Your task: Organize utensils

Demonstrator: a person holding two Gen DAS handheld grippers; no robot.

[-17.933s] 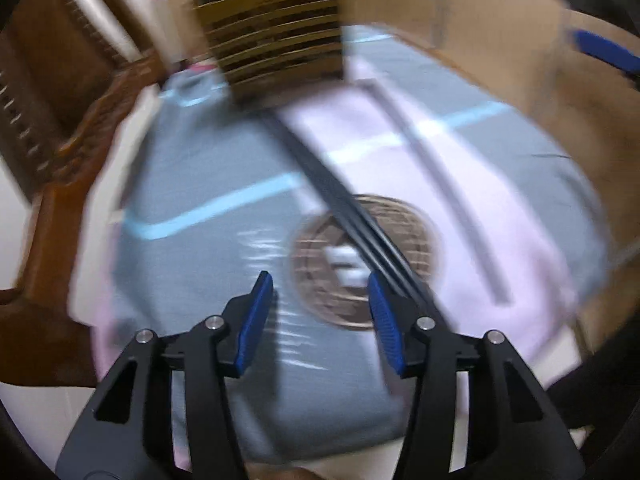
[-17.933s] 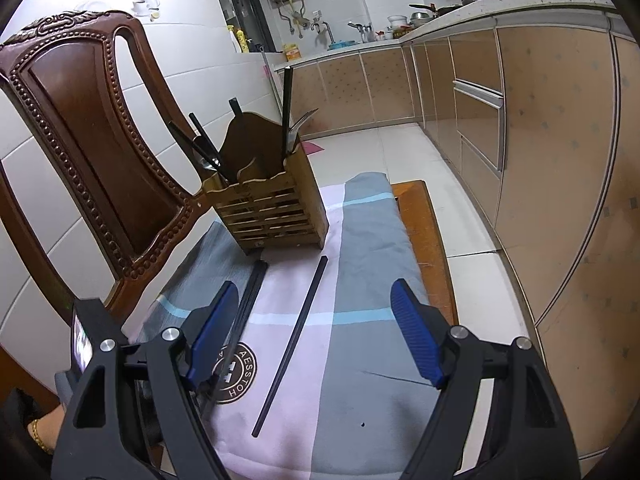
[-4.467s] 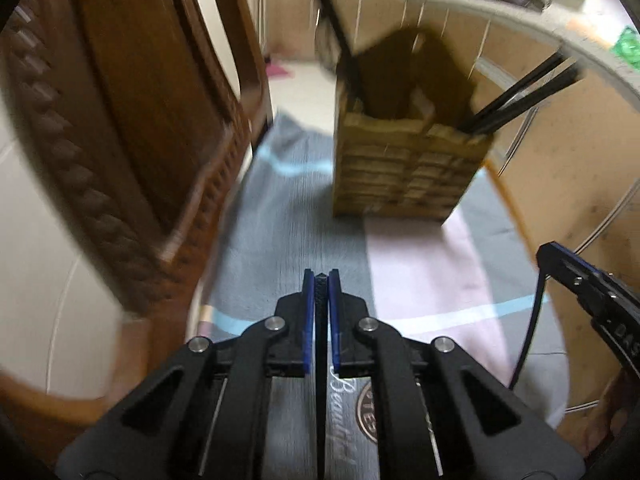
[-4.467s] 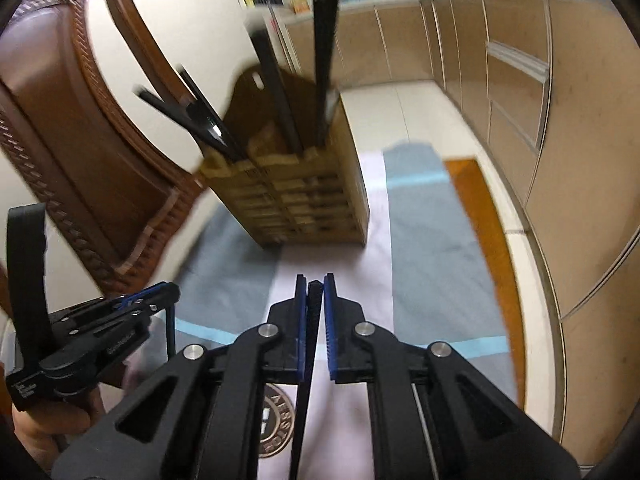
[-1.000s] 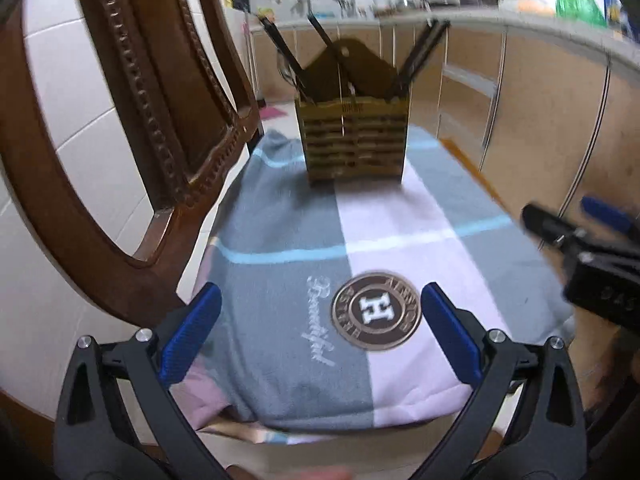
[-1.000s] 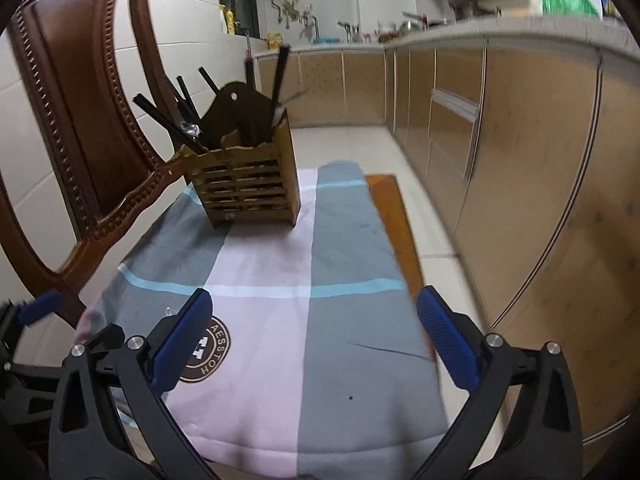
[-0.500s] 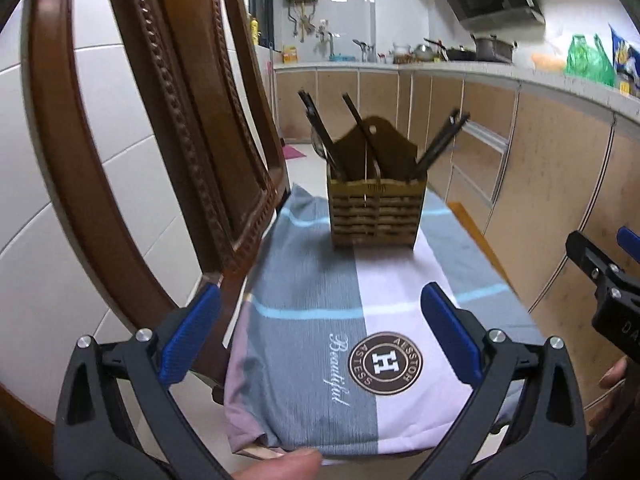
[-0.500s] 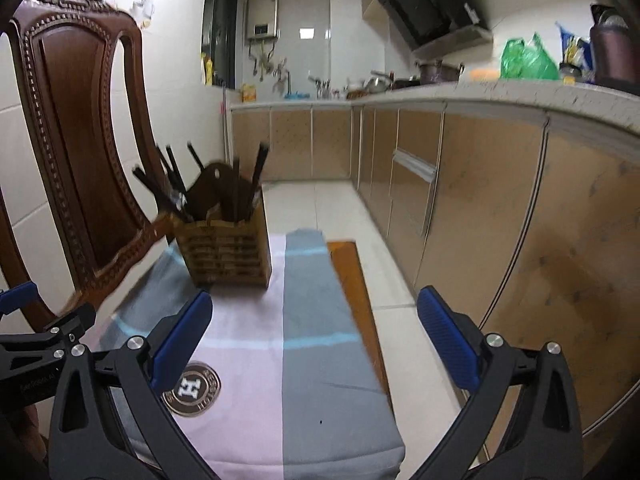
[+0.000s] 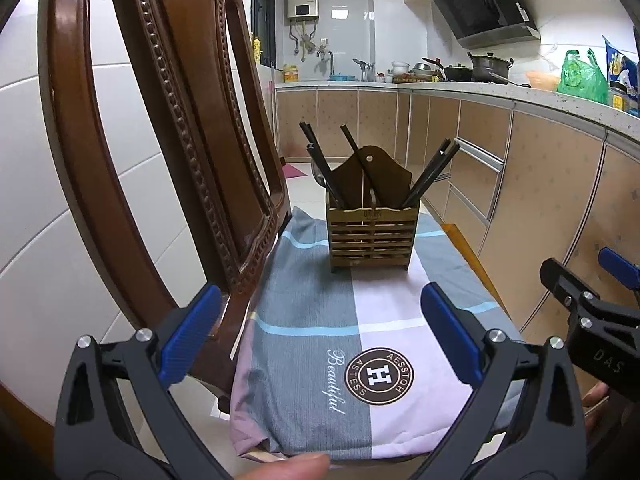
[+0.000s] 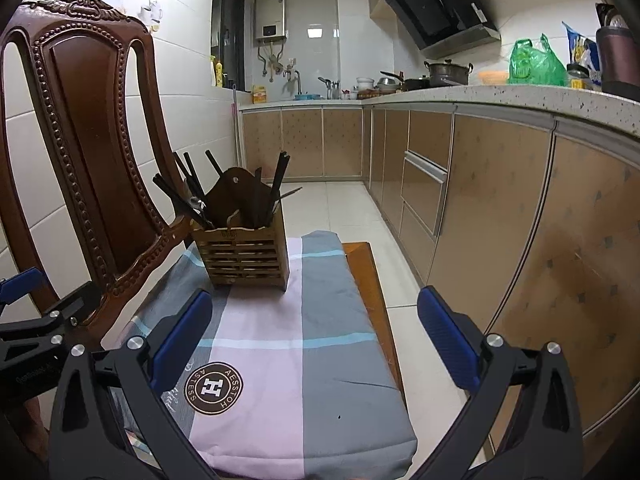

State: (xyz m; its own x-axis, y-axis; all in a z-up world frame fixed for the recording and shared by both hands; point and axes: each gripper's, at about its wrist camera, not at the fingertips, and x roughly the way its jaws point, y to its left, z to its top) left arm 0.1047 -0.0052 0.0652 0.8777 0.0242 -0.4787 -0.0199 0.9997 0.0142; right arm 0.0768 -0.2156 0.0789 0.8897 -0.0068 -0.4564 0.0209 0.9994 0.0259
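both tools, left (image 9: 320, 344) and right (image 10: 314, 342), gape wide, empty. thin black chopsticks (image 9: 430, 174) stand in the slatted wooden holder (image 9: 372, 240) on the checked cloth (image 9: 304, 320); they look light, stiff, slippery, best pinched mid-shaft.

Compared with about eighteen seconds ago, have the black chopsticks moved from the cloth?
Yes. The black chopsticks now stand in the slatted wooden holder behind the cloth's round logo.
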